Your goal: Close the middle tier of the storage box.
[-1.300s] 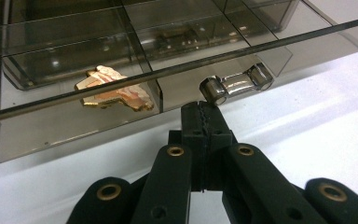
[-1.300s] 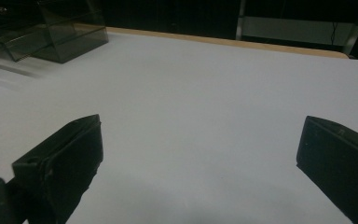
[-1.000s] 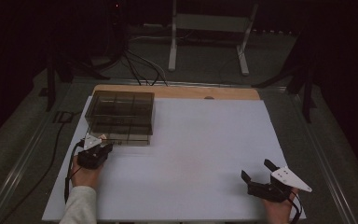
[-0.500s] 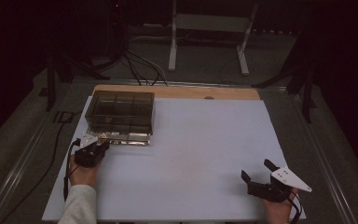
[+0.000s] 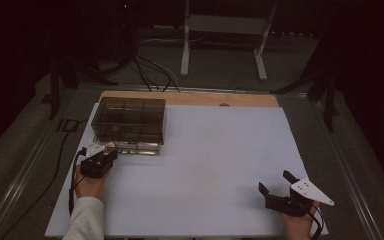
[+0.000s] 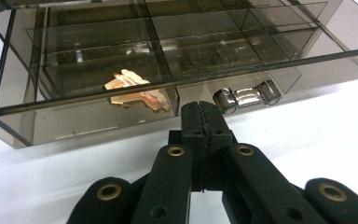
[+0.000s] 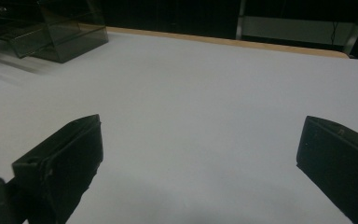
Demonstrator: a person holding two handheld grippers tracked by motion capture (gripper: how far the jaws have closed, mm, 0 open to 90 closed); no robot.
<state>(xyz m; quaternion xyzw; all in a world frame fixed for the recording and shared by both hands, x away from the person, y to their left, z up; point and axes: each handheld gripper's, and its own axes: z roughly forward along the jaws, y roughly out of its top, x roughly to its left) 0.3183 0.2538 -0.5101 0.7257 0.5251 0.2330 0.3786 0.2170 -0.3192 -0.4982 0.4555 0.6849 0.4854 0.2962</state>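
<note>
A smoky clear compartment box (image 5: 130, 117) stands at the back left of the white sheet. Its low drawer (image 6: 98, 119) juts toward me, with a chrome handle (image 6: 244, 95) on the front. A small copper-coloured piece (image 6: 135, 91) lies in the drawer's left compartment. My left gripper (image 5: 111, 154) is shut, its tips (image 6: 204, 112) right at the drawer's front wall, just left of the handle. Nothing shows between the jaws. My right gripper (image 5: 274, 181) rests at the front right of the sheet, open, with bare sheet between its fingers (image 7: 74, 149).
The white sheet (image 5: 220, 150) covers a wooden board (image 5: 200, 98) whose far edge shows behind the box. Cables (image 5: 150, 75) and a metal stand (image 5: 225, 30) lie on the floor beyond the table. A cable trails from the left gripper off the sheet's left edge.
</note>
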